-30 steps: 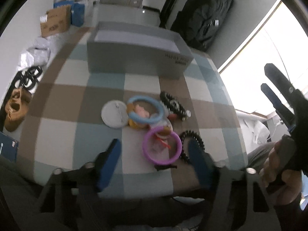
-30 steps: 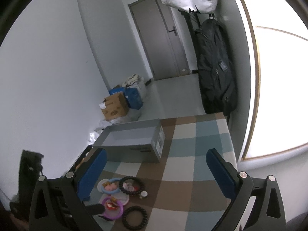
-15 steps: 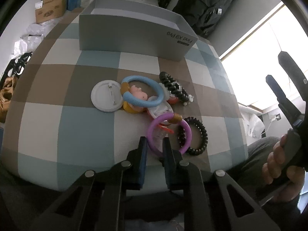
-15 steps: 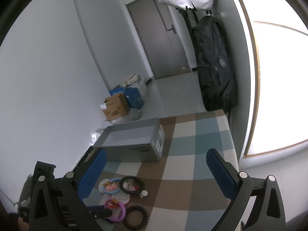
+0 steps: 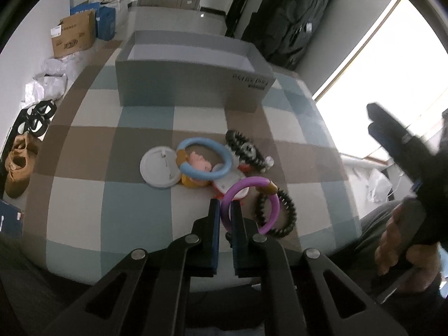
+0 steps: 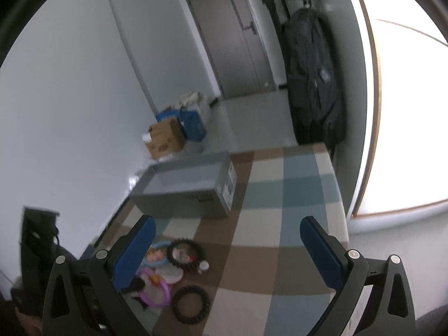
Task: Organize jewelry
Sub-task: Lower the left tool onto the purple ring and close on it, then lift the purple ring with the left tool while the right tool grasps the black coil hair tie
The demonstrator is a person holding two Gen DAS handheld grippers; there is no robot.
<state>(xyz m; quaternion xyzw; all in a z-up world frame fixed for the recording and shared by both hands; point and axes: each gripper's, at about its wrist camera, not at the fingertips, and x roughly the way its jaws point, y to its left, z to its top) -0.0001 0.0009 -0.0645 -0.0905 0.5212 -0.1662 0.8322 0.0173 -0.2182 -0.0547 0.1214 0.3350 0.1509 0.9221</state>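
Checkered cloth in brown, blue and cream covers our table (image 5: 84,196), with a grey floor, a closed door and a dark backpack (image 6: 310,84) hanging by the bright window beyond it. At the table's far side stands our open grey box (image 5: 193,89), and past it on the floor a cardboard carton (image 5: 73,37) sits beside a blue bag.

Between the box and us lies the jewelry cluster. We see a white round badge (image 5: 159,168) lying face down, and just beside it a light blue bangle (image 5: 205,158) resting over a small pink figure. A black beaded bracelet (image 5: 245,151) lies at the cluster's far right, and another black beaded bracelet (image 5: 282,215) lies nearest the table edge, partly under the purple bangle (image 5: 252,204).

Our left gripper (image 5: 224,215) points steeply down at the table, and its blue pads are drawn narrow, pinching the near left arc of the purple bangle, so that the band runs straight through the slit between them. The rest of that ring leans out to the right over the black bracelet.

Our right gripper (image 6: 224,249) hovers above the table's right side with its jaws spread wide and nothing between them; the jewelry lies below and left of its left finger. In the left view it appears blurred at the right edge, gripped by a hand (image 5: 403,240).
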